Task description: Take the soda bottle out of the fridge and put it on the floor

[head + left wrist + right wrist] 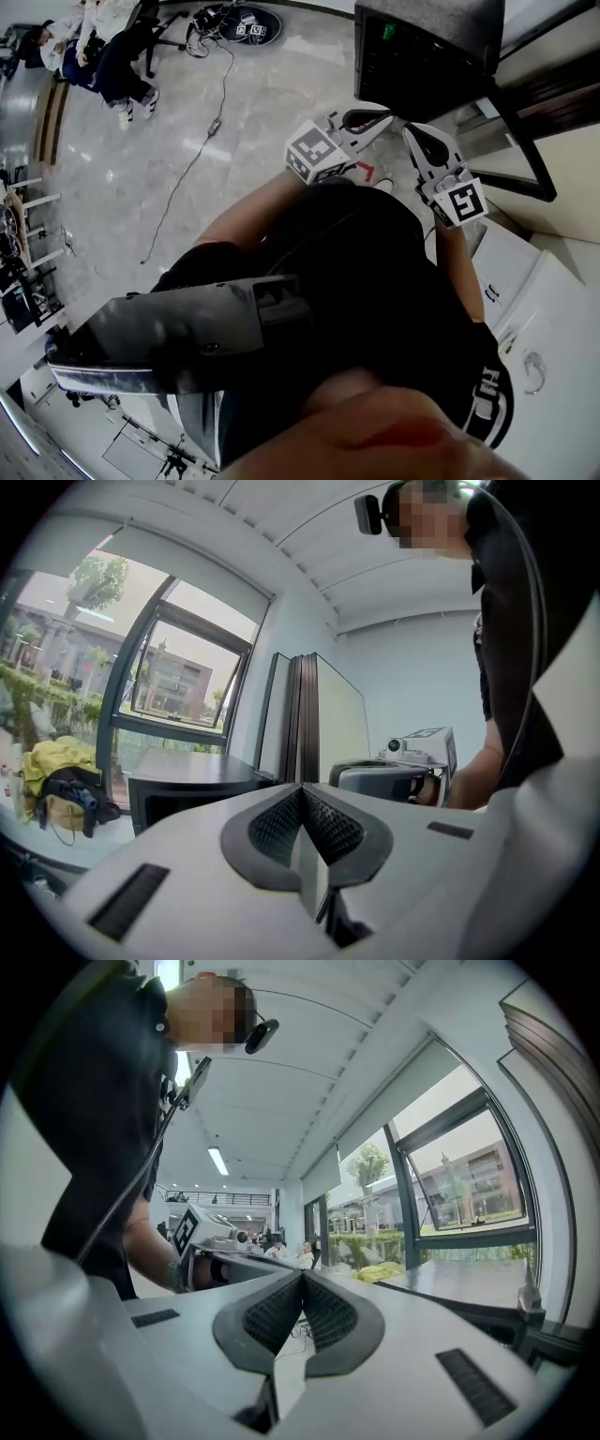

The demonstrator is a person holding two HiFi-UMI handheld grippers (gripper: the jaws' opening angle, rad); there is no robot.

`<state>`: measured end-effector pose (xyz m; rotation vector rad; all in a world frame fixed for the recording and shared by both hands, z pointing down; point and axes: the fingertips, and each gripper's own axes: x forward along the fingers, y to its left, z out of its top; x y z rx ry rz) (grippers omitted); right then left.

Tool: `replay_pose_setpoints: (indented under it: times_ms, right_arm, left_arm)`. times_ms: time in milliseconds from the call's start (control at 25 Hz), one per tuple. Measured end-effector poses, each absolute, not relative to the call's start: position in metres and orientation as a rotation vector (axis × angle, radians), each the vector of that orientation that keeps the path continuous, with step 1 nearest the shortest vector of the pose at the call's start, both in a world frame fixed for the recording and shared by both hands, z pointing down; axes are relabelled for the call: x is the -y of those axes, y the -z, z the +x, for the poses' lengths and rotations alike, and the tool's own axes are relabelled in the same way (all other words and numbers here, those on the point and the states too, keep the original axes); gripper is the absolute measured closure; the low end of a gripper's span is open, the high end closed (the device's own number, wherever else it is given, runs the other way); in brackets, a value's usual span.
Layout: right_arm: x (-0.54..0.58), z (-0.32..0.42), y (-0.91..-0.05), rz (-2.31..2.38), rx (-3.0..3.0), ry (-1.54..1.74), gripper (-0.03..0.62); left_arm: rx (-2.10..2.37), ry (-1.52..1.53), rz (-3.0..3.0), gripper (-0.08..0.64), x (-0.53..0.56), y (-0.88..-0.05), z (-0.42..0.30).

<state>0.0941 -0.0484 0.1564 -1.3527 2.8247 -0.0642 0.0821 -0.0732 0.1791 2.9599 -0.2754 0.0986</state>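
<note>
We hold the left gripper (302,788) and right gripper (302,1275) level, side by side, jaws pressed together on nothing, probably just carried ready, since the soda bottle shows in no view yet.

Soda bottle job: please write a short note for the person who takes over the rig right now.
Left gripper: shut, empty, held level before the chest.
Right gripper: the same.
Soda bottle: in no view; no fridge can be told for sure.
Floor: no bottle on the part that shows.
Done: nothing visible.
To do: probably the whole job.
</note>
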Motion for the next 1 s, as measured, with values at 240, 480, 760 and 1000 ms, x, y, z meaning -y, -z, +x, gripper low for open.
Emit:
replay_pose_setpoints:
  times_ms: [240, 480, 760, 1000]
  right_arm:
    - [0.053, 0.082, -0.137, -1.341, -2.837, -0.018, 0.580]
    - [0.054, 0.080, -0.137, -1.322, -2.847, -0.001, 0.580]
    - [0.066, 0.077, -0.144, -1.331, -2.839, 0.033, 0.580]
    - [0.075, 0.079, -0.148, -1.347, -2.832, 0.049, 0.580]
  left_arm:
    - [0.254, -0.077, 2.977, 0.560, 0.076, -0.164, 0.074]
    - [0.265, -0.095, 2.975, 0.560, 0.073, -0.165, 0.069]
    - [0.292, -0.081, 2.978, 0.560, 0.084, -0.162, 0.060]
    - [0.296, -0.089, 2.978, 0.560, 0.092, -0.165, 0.059]
